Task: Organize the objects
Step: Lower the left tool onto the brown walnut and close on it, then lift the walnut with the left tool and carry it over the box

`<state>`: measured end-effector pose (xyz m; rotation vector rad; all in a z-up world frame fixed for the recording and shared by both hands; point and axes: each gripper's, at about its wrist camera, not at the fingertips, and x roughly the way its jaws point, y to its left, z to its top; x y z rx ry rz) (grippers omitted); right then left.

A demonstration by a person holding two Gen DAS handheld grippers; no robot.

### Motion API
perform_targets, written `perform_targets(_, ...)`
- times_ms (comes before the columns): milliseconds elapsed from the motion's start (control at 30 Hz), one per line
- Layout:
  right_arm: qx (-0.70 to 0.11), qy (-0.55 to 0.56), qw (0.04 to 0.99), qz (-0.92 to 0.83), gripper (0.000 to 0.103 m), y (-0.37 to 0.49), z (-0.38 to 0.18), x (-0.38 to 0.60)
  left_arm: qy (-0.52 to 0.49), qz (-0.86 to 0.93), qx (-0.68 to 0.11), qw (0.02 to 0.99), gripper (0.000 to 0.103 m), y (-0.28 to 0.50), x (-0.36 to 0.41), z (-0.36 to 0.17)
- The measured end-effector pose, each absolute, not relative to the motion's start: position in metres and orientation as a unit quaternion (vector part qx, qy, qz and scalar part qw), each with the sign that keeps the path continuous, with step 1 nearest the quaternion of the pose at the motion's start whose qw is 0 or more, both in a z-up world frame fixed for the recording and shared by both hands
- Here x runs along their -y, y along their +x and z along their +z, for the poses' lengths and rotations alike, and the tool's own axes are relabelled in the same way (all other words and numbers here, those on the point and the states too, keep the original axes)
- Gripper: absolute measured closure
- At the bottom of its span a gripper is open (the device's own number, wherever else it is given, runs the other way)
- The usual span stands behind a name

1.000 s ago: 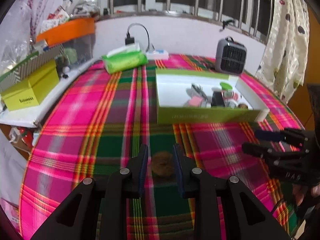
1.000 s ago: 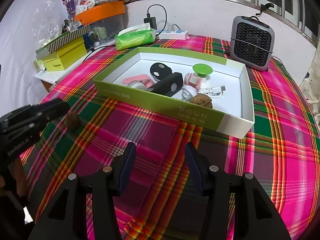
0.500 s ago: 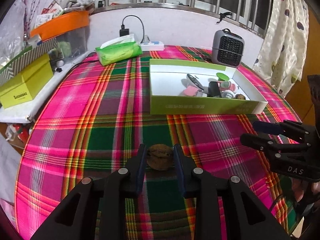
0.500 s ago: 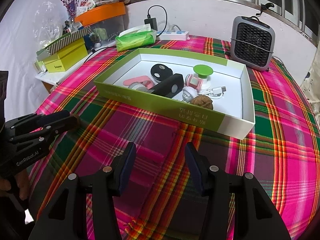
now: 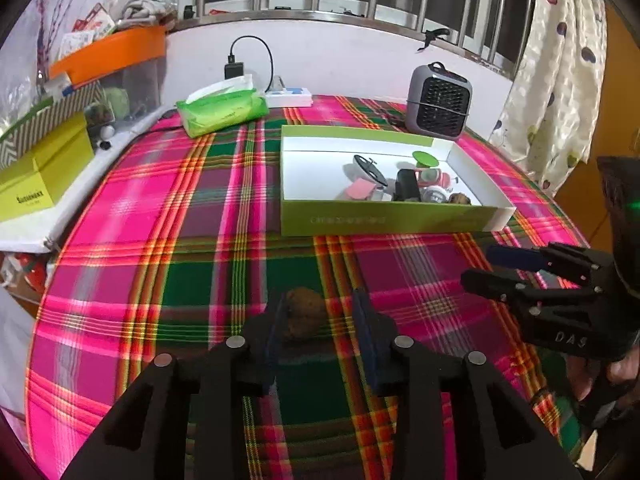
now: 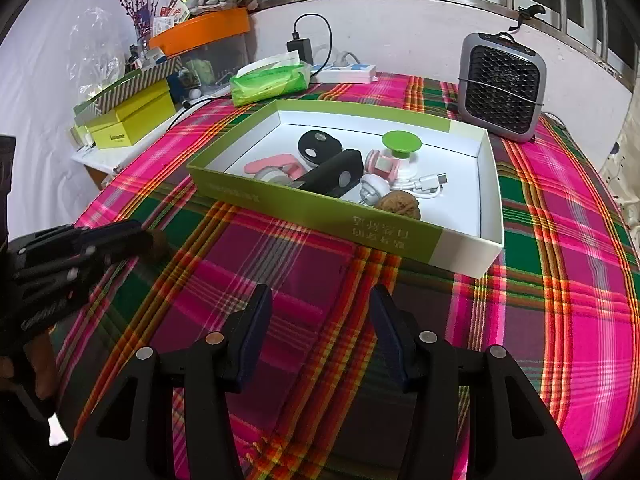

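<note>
Walnut (image 5: 305,312): on the plaid tablecloth (image 5: 168,240), well short of the green tray (image 5: 384,220); probably next to join the second walnut (image 6: 400,203) already in it.
Left gripper (image 5: 320,334): your jaws are opening; the nut sits between them, touching the left pad, clear of the right, so not gripped.
Right gripper (image 6: 320,328): parted about halfway, empty, hovering over bare cloth.
Tray edges: the near wall stands upright; lift over it.
Open room: the tray's left half is bare; clear cloth lies between nut and tray.
</note>
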<state>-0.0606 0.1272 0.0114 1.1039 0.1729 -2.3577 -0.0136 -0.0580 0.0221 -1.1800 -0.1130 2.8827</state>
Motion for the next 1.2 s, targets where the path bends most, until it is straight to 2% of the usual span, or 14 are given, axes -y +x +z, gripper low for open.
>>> perform_targets(500,-0.064,0.407,0.265,-0.872,0.051,-0.061,0.012,-0.128,-0.419,0.907,0.042,-0.004,0.072,-0.035,0.064,0.006)
perform_targets(567,-0.064,0.407,0.265,-0.872,0.051,-0.061,0.012,-0.127,-0.417,0.908,0.046,-0.004,0.074,-0.038,0.066,0.007)
perform_targets(600,-0.063,0.407,0.264,-0.872,0.051,-0.060,0.012,-0.127,-0.417,0.908,0.045,-0.005,0.080,-0.039,0.067,0.007)
perform_targets(700,-0.063,0.407,0.265,-0.872,0.051,-0.060,0.013,-0.127,-0.416,0.908,0.047,-0.003,0.080,-0.039,0.066,0.007)
perform_targets(1200,-0.059,0.385,0.271,-0.881,0.051,-0.066,0.030,-0.122,-0.369,0.927,0.027,0.064,0.080,-0.052,0.021,0.043)
